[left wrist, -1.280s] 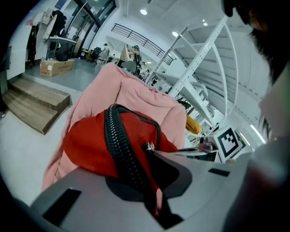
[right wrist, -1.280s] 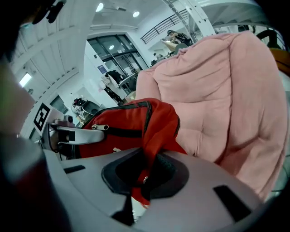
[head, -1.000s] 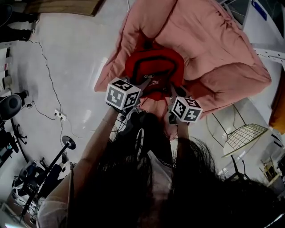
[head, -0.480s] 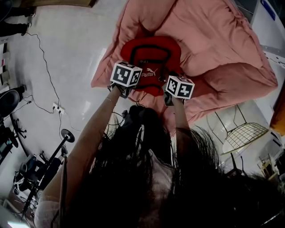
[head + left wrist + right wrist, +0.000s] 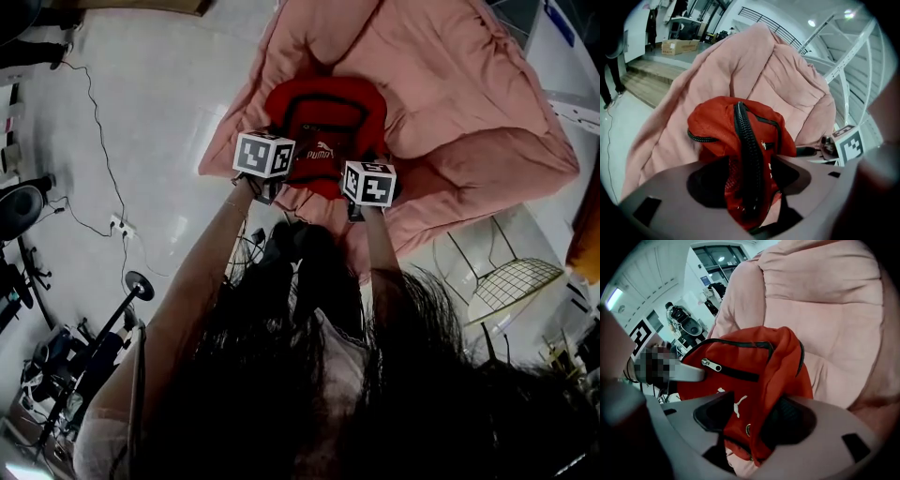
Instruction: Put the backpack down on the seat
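In the head view, the red backpack [image 5: 323,127] sits on the pink padded seat [image 5: 459,84], toward the seat's near edge and just beyond both claws. The left gripper [image 5: 270,183] is at the bag's near left corner and the right gripper [image 5: 368,199] at its near right corner. Grey floor lies to the left of the seat.

In the left gripper view, the jaws are nearly shut and pinch a fold of red cloth with the black zip [image 5: 747,154] running up between them. The bag bulges above the jaws and the cushion rises behind it.

In the right gripper view, the jaws are likewise narrow and bite a doubled fold at the bag's side, beside the white logo. The silver zip pull [image 5: 710,364] lies further left, and the bag's underside seems to touch the cushion below.

The bag looks soft and limp: it creases wherever it is pinched, so it would sag between two holds and slump when freed. It seems light and not fragile, and the woven cloth should grip well. The thick zip seam and side folds are the soundest places to hold. The padded seat should give under it.
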Demonstrator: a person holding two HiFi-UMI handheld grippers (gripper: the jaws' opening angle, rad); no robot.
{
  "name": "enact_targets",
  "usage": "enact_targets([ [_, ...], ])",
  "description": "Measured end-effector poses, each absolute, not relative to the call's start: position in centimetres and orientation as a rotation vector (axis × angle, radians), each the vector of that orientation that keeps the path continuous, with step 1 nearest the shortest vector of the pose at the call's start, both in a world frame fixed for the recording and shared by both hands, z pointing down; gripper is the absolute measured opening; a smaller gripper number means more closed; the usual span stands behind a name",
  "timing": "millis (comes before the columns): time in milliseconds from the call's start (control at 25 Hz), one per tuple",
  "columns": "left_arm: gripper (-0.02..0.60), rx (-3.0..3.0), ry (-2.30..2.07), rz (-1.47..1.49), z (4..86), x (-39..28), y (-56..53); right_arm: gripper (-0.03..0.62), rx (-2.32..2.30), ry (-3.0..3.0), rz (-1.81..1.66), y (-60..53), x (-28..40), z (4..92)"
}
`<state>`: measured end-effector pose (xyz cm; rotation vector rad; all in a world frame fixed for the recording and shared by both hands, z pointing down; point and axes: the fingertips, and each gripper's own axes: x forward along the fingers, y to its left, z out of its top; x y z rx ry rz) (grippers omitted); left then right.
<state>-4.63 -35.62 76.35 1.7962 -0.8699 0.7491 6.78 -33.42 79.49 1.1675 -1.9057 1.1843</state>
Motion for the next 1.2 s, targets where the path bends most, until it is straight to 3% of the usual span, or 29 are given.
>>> enact_targets([
  [400, 0.272, 1.845, -0.984, 0.596, 69.1, -11.8, -30.6, 0.250, 1.384, -1.996, 1.200, -30.5, 10.1, 70.4],
  [880, 0.271, 2.060, -0.935, 0.240, 54.7, -12.3, -19.3, 0.243, 1.278, -2.336, 1.009, -19.9, 2.8, 56.6],
  [1200, 0.238, 2.207, -0.983, 0.228, 50.2, -15.0, -10.2, 0.127, 1.321, -2.446, 0.914, -11.5, -1.1, 50.5],
])
